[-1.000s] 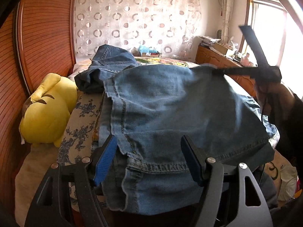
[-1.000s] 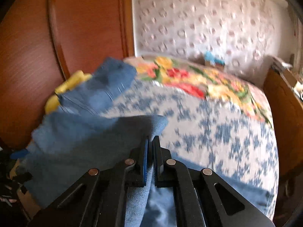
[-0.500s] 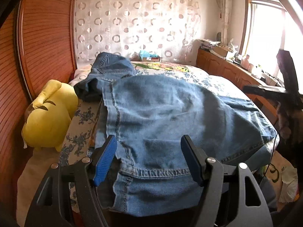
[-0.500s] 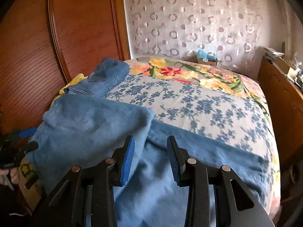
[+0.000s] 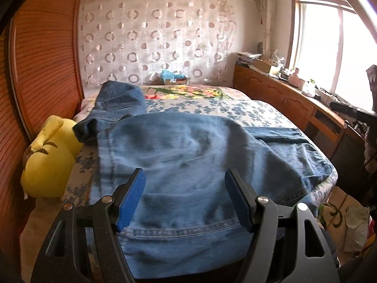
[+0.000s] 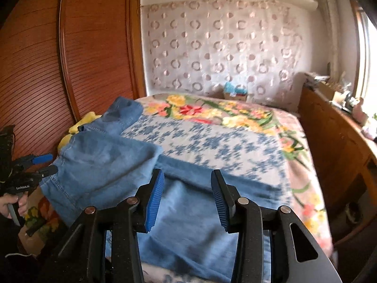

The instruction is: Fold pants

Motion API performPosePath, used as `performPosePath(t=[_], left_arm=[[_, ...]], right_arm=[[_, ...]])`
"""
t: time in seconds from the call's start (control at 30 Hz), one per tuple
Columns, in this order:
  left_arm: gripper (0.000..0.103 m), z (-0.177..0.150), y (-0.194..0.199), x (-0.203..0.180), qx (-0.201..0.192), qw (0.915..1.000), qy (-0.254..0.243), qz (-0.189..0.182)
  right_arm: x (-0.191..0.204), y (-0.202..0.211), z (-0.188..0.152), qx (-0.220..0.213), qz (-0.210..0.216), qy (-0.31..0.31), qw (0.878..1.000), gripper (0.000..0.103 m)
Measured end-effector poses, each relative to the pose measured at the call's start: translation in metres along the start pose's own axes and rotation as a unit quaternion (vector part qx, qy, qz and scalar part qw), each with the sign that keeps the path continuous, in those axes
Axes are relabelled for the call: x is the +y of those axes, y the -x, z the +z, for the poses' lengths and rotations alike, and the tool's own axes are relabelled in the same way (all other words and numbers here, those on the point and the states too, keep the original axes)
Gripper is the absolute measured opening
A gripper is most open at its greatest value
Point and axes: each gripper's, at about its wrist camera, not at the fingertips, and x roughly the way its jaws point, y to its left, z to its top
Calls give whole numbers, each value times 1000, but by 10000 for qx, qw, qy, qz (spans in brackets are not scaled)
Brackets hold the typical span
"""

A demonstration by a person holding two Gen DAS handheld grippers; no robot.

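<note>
Pants: one pair of jeans (image 5: 188, 155), filling the frame's centre on the bed (image 5: 235, 108).
Plush toys: one yellow plush (image 5: 51, 155), left edge.
Left hand-held gripper (image 5: 185, 200): spread, empty, jeans just beyond its fingertips.
Right hand-held gripper (image 6: 186, 198): spread, empty, above the jeans (image 6: 188, 224).

The jeans (image 5: 188, 165) lie on the near part of the bed (image 6: 235, 141), one end reaching to the far left. A stuffed toy (image 5: 51, 160) sits left of them, a cabinet (image 5: 294, 103) right of the bed, a curtain (image 5: 153, 42) behind.

Both wrist views low, near, facing across shared bed (image 5: 259, 110)
</note>
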Motion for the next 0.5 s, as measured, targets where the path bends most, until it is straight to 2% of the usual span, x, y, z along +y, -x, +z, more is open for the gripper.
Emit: performPosePath(t=[0.23, 0.5], left_arm=[[71, 7, -8, -27, 31, 9996, -184, -204], [71, 9, -24, -61, 157, 9983, -394, -402]], right_arm=[[-27, 45, -6, -155, -454, 35, 9988, 45], [-37, 56, -30, 93, -695, -17, 9975, 46]])
